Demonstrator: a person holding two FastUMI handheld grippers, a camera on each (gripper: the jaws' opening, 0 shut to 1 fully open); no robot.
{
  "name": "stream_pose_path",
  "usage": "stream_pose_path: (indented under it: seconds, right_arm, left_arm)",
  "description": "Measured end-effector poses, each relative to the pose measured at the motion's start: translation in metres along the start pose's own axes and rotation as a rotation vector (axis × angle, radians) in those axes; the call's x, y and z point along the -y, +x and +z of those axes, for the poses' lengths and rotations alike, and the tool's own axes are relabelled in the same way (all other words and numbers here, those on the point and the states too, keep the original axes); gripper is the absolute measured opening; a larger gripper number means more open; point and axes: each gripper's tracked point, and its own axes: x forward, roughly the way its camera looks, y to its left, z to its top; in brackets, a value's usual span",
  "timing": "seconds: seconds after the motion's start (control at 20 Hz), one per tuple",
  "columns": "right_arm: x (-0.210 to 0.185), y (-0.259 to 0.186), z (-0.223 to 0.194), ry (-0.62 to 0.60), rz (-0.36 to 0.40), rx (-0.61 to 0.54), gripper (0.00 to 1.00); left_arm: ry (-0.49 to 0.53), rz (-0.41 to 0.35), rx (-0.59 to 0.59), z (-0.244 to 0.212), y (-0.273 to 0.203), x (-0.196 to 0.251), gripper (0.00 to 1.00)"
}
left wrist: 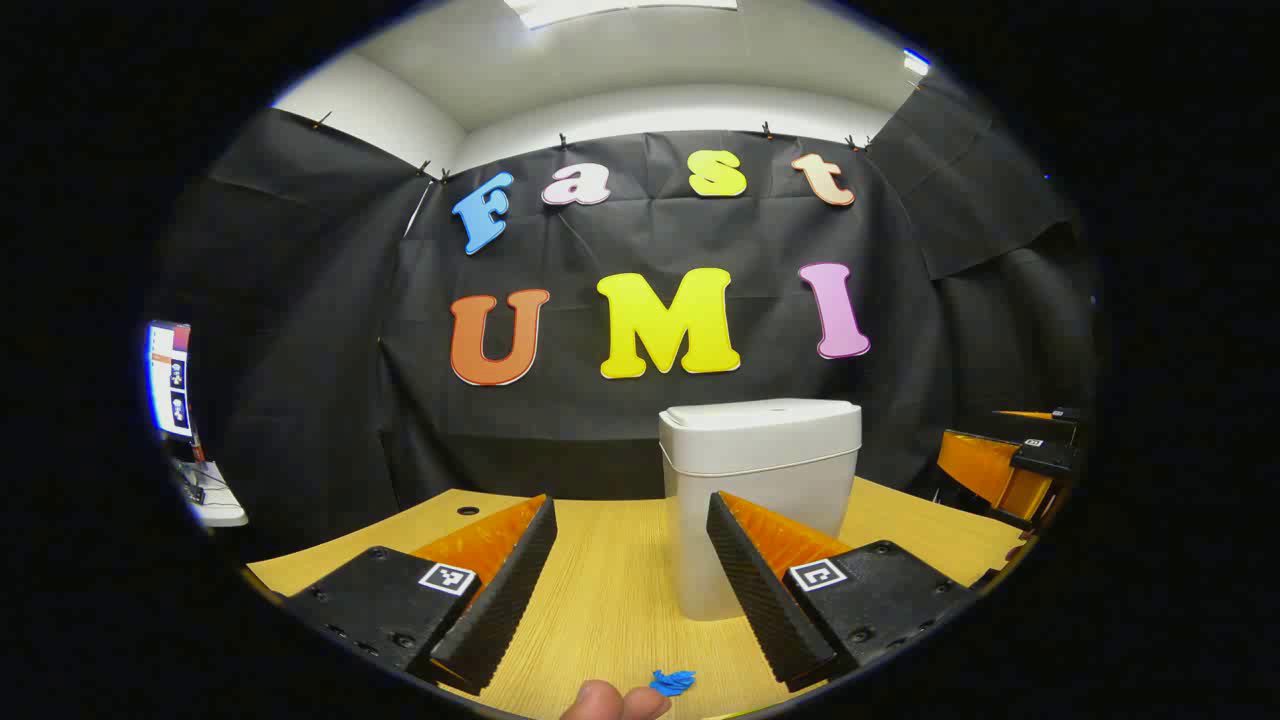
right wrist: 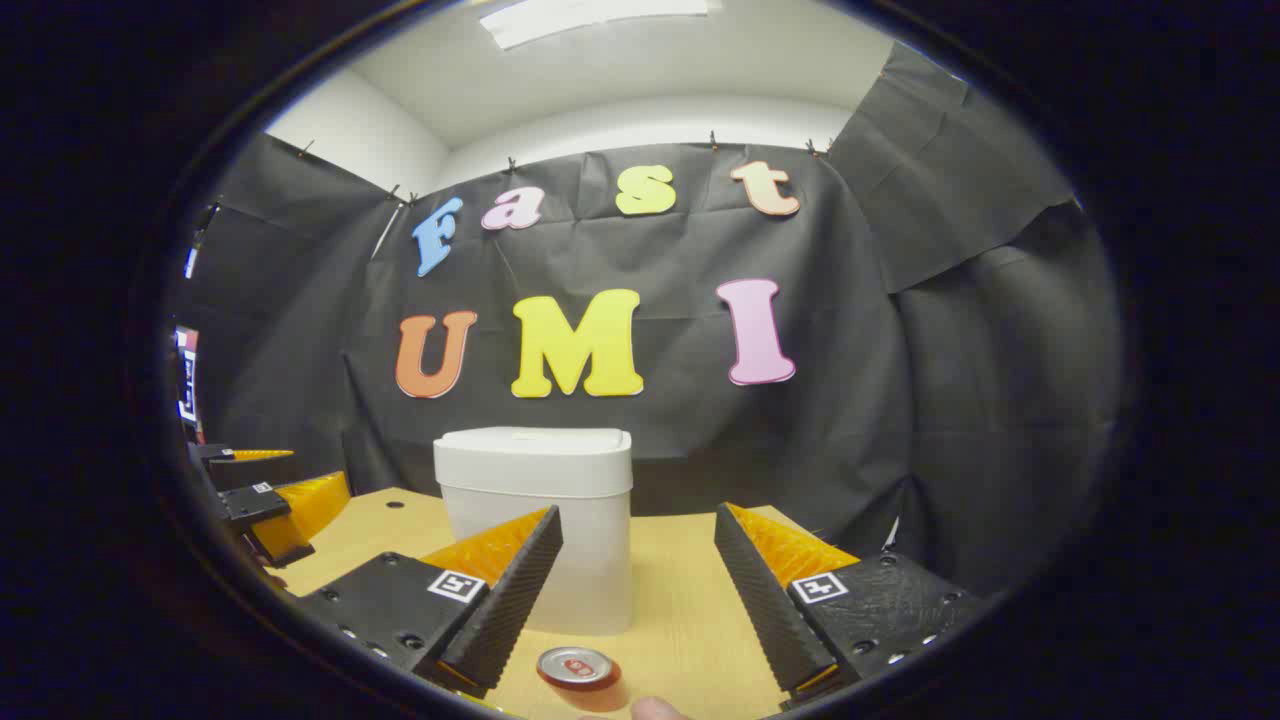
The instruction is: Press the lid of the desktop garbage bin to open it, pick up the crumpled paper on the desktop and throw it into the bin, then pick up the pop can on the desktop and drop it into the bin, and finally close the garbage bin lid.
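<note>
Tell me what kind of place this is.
Likely a small recording booth set up as a desk: black cloth walls, a wooden table holding a closed white bin and a can, plus a monitor at the side.

1. My left gripper point(left wrist: 632, 560) has its fingers spread with bare table point(left wrist: 610, 590) between them; the closed bin point(left wrist: 760, 490) stands ahead, slightly right.
2. A blue paper scrap point(left wrist: 672, 683) lies low between those fingers.
3. Before my right gripper point(right wrist: 638, 575), the can point(right wrist: 576, 668) stands near the bin's front.
</note>
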Motion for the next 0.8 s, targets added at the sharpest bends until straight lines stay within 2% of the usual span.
stream_pose_path:
  seconds: [0.2, 0.8]
  right_arm:
    - [-0.0004, 0.0030, -0.0124, -0.003, 0.000, -0.033, 0.95]
    - [-0.0047, -0.0007, -0.0093, -0.028, 0.007, -0.030, 0.95]
  left_arm:
    - [-0.002, 0.007, -0.002, -0.0008, 0.0002, 0.0018, 0.98]
    - [-0.010, 0.019, -0.008, -0.0055, -0.0030, -0.0018, 0.98]
